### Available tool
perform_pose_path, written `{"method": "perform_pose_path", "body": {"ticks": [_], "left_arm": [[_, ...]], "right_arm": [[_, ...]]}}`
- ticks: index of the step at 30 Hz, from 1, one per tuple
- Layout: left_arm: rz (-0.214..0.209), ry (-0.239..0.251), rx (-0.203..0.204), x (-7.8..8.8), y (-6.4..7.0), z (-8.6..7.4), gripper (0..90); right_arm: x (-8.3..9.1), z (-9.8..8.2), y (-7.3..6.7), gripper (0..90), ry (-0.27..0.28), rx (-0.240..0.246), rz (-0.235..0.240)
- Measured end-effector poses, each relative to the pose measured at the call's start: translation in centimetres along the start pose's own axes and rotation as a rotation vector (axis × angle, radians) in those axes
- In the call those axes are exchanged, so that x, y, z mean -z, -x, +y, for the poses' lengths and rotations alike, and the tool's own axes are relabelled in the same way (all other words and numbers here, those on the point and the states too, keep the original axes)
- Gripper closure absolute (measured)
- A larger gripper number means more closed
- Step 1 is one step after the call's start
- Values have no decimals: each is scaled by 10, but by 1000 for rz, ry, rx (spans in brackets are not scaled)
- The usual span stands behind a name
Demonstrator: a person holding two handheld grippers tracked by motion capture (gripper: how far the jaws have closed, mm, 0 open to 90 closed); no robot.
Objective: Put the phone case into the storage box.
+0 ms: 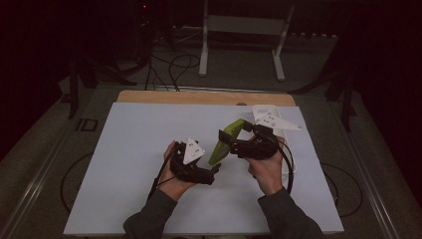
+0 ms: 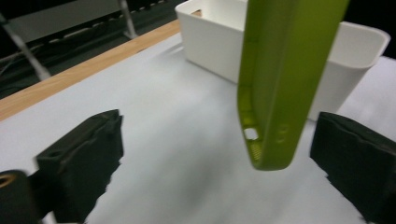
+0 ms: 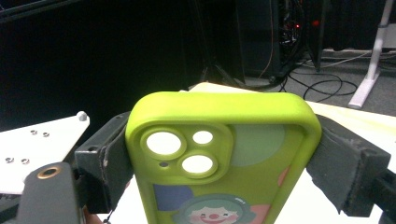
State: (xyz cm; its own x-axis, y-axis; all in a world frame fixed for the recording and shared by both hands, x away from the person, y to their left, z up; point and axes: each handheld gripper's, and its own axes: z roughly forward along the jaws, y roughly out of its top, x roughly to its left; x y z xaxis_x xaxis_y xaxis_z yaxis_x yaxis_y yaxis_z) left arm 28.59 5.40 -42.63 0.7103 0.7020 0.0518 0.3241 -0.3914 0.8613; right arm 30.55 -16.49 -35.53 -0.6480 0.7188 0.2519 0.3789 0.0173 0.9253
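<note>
Phone case: a lime-green phone case is hanging tilted above the white mat, just in front of the white bin; its printed inner face with camera cut-outs is facing the right gripper's camera.
Right gripper: the right gripper is gripping the phone case, one black pad pressing on each long edge near the camera end.
Left gripper: the left gripper is sitting just beside the lower end of the phone case, jaws spread wide; that end is hanging between them, nearer the right-hand jaw in the left gripper view, with a gap showing on both sides.
White bin: standing on the mat right behind the phone case, at the mat's far right.
Hands: the person's left hand and right hand are each holding a gripper, on either side of the phone case.
</note>
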Motion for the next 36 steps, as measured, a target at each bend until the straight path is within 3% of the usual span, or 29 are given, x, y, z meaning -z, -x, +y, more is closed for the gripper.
{"method": "perform_pose_path", "body": {"ticks": [21,36], "left_arm": [[27,-1,16,17,-18,-3,1],[39,9,38,36,-38,-14,1]], "right_arm": [[0,6,1,155,-7,5,-31],[1,14,5,155,-6,18,-67]]}}
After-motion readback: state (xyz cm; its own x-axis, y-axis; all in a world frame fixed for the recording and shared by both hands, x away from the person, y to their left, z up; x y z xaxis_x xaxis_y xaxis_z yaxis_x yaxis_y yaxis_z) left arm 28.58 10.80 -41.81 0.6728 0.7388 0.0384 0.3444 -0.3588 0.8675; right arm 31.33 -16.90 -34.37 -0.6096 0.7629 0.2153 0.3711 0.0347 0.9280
